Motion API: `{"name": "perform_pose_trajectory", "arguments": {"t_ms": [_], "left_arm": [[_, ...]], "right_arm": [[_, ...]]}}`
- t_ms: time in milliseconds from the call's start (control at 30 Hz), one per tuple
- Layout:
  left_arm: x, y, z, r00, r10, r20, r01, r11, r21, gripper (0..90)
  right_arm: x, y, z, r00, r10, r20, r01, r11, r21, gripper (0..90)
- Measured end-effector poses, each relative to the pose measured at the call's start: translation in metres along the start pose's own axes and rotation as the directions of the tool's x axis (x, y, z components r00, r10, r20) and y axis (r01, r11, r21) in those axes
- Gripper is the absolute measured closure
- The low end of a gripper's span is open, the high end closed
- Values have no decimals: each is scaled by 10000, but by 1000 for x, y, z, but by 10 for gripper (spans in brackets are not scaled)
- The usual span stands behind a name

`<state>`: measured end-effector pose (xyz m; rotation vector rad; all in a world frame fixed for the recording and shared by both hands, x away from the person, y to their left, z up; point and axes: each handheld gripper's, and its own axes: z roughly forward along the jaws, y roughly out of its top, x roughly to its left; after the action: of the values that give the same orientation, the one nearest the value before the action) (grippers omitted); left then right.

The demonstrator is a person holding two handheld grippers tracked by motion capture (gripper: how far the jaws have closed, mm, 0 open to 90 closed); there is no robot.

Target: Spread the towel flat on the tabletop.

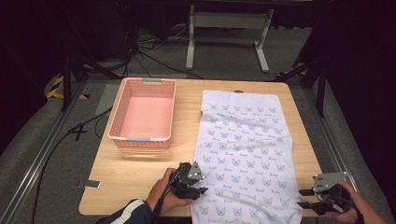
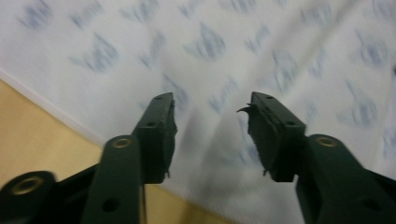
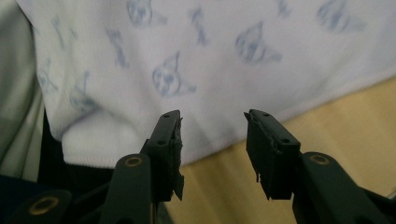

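Left: empty pink plastic lattice basket (image 1: 142, 114) on pale wooden tabletop (image 1: 126, 170). Left gripper (image 1: 198, 189) spread, nothing pinched, at near left edge of white cat-print cloth (image 1: 245, 144), laid flat at right. Right gripper (image 1: 303, 198) spread, empty, beside near right corner. Beyond: grey carpet (image 1: 224, 58), white metal stand (image 1: 228, 35).

A white towel (image 1: 245, 154) is seen, printed all over with small pale-blue cat-face motifs in neat rows. A salmon-pink basket (image 1: 143, 113) is shown, its latticed walls pink too, with grey handle tabs at both ends. The table (image 1: 135, 168) is rendered in light wood grain. The left gripper (image 1: 200, 191) and right gripper (image 1: 304, 198) are coloured black, brass-toned rivets noted.
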<state>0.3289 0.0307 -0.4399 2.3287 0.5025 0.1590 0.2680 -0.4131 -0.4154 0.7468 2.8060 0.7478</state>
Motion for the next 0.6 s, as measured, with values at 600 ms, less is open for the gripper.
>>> {"name": "perform_pose_trajectory", "arguments": {"t_ms": [600], "left_arm": [[114, 58, 84, 9674, -1653, -1921, 1646, 9862, -195, 382]], "right_arm": [[-170, 76, 75, 8951, 3295, 3004, -2714, 9371, -2193, 507]]}}
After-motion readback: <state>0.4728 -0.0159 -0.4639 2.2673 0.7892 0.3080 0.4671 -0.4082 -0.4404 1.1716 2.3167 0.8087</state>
